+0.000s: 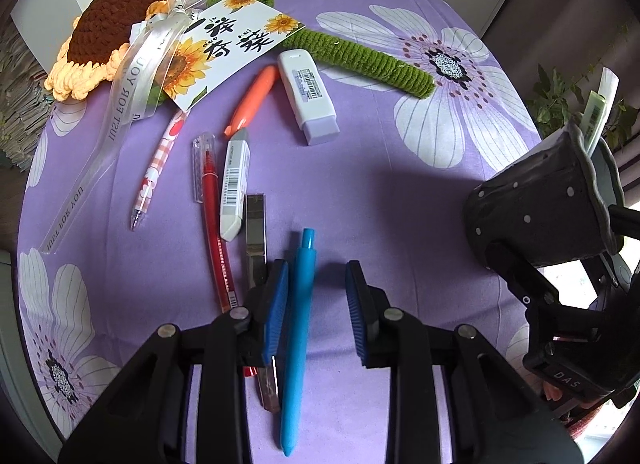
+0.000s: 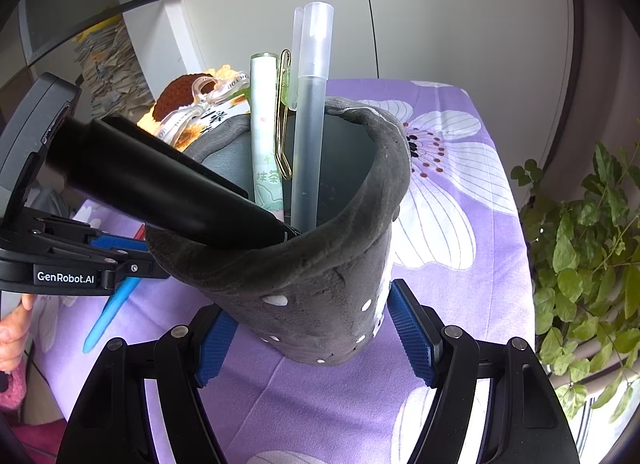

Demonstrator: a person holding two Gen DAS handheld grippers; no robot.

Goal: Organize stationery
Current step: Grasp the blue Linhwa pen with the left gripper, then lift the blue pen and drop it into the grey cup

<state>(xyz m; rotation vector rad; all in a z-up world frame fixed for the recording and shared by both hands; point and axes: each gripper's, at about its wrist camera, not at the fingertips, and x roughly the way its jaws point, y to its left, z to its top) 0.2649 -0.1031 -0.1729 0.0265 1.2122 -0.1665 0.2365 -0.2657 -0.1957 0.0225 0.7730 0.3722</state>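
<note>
Done: I am seeing two pens (image 2: 308,112) already standing in the grey pen holder (image 2: 320,284).
Right gripper (image 2: 316,328): I am clenching it on the holder's lower wall, tilting the mouth toward me.
Left gripper (image 1: 316,304): I am keeping it released; its pads are straddling the blue pen (image 1: 298,328), which is lying on the purple cloth (image 1: 400,204).
Left: red pen (image 1: 214,232), checked pen (image 1: 158,168), orange pen (image 1: 254,98), two erasers (image 1: 308,96), all loose on the cloth.
Progress: I am judging it early.
</note>
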